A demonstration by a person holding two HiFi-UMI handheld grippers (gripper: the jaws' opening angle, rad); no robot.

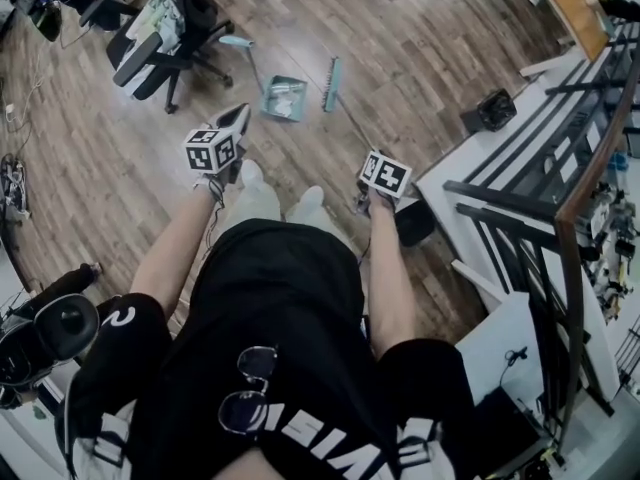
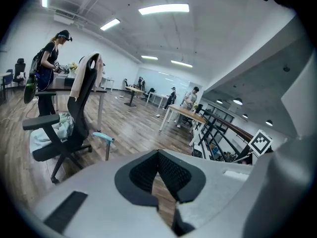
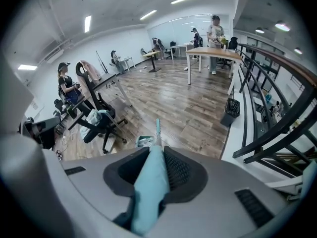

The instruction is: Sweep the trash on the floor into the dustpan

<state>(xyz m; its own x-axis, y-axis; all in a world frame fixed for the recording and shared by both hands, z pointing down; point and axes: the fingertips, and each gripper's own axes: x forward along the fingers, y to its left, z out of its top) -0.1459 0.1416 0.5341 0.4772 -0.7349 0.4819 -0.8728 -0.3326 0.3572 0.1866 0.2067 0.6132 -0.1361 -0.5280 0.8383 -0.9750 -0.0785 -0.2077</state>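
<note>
The wooden floor is spreading out ahead of the standing person, with an office chair sitting off to the left and a dark railing running along the right. The dustpan is resting on the floor in front of the person, its long handle rising up and away to the left. Something pale is showing inside the pan, though what it is cannot be made out. The broom is standing with its head just beside the dustpan on the right, its thin shaft slanting back toward the person. The right gripper is clamping the teal broom handle between its pads. The left gripper is hanging apart from the pan with its jaws drawn together at the tips and nothing between them. Any loose trash on the boards is too small to tell. The sweeping step is probably in hand, with the broom poised by the pan. The next move is likely calling for the broom head to be set behind whatever remains and drawn toward the pan's mouth, and the pan may be skidding away unless the free gripper is steadying its handle.
</note>
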